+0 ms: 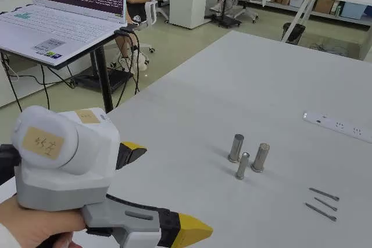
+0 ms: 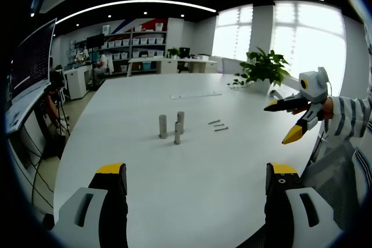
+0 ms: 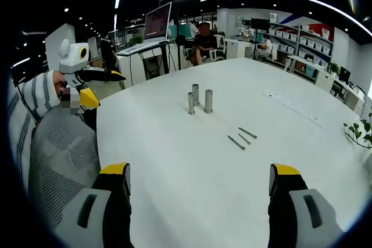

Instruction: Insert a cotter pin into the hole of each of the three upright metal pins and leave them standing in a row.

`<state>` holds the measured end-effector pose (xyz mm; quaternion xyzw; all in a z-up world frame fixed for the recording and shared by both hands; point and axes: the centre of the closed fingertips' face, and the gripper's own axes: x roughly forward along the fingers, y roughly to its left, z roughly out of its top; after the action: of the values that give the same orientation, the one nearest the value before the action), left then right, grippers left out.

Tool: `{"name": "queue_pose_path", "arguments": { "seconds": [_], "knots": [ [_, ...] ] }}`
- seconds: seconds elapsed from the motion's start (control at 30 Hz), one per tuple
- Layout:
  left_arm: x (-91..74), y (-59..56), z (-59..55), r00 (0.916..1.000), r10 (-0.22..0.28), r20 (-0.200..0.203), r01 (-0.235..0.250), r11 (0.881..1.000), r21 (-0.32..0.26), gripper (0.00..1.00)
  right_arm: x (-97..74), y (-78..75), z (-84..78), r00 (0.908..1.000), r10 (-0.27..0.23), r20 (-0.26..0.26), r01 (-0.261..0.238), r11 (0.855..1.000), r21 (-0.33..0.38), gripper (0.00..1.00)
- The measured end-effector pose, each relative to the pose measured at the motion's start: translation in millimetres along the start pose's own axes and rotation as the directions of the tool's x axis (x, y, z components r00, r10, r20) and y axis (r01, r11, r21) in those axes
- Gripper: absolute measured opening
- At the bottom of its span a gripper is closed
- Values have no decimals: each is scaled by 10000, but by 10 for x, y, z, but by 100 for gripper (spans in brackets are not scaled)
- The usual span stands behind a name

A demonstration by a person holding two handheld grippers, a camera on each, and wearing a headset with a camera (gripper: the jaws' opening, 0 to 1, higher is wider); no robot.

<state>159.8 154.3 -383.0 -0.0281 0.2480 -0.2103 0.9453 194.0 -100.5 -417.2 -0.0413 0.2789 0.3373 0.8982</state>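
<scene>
Far left, the left gripper [image 1: 174,193] is held by a hand [image 1: 35,225] at the table's [image 1: 244,85] near corner, jaws spread wide, nothing gripped. In the middle, the three metal pins [image 1: 247,156] are seen standing upright in a tight cluster. Further right, three cotter pins [image 1: 321,201] are laid flat on the table. The right gripper [image 3: 199,172] is also held wide open and empty.

Three table-edge views (pins [image 1: 247,156] shared)
</scene>
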Motion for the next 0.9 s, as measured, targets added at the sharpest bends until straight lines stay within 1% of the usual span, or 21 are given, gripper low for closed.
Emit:
{"name": "queue_pose_path", "arguments": {
  "seconds": [0.13,0.2,0.23,0.3,0.37,0.43,0.53,0.67,0.77,0.8,0.83,0.9],
  "knots": [
    [14,-16,-46,10000,44,-76,-44,10000,51,99,-13,32,-5,10000,-5,-8,5,10000,-70,98],
    [31,-41,-41,10000,-46,33,46,9998,-194,99,-7,17,2,10000,-23,27,23,10000,1,98],
    [48,-73,-18,9996,-160,227,171,9987,-483,98,-15,22,-1,10000,-46,50,46,10000,24,98],
    [62,-91,-13,9994,-213,265,225,9986,-482,98,-19,26,-10,9999,-92,52,92,9999,65,98],
    [82,-119,-29,9996,-275,113,279,9990,-339,97,-18,32,-21,9999,-145,58,144,9998,136,98],
    [97,-123,-52,9995,-311,-21,310,9992,-259,97,-16,41,-25,9998,-174,89,172,9995,247,98],
    [120,-128,-72,9993,-370,-70,368,9988,-318,97,-22,49,-33,9997,-222,121,218,9992,330,98],
    [147,-164,-127,9984,-429,-357,426,9991,-89,97,-34,43,-58,9996,-283,89,278,9985,463,98],
    [161,-188,-145,9979,-493,-409,490,9988,-88,97,-50,34,-74,9995,-311,52,308,9983,496,98],
    [164,-195,-145,9979,-516,-401,512,9986,-114,97,-54,30,-76,9995,-325,48,323,9983,490,98],
    [169,-217,-129,9978,-599,-300,593,9980,-219,97,-59,26,-79,9994,-339,39,337,9982,489,98],
    [171,-257,-36,9971,-739,201,751,9951,-636,97,-67,18,-84,9994,-359,31,357,9982,482,98]
  ]
}}
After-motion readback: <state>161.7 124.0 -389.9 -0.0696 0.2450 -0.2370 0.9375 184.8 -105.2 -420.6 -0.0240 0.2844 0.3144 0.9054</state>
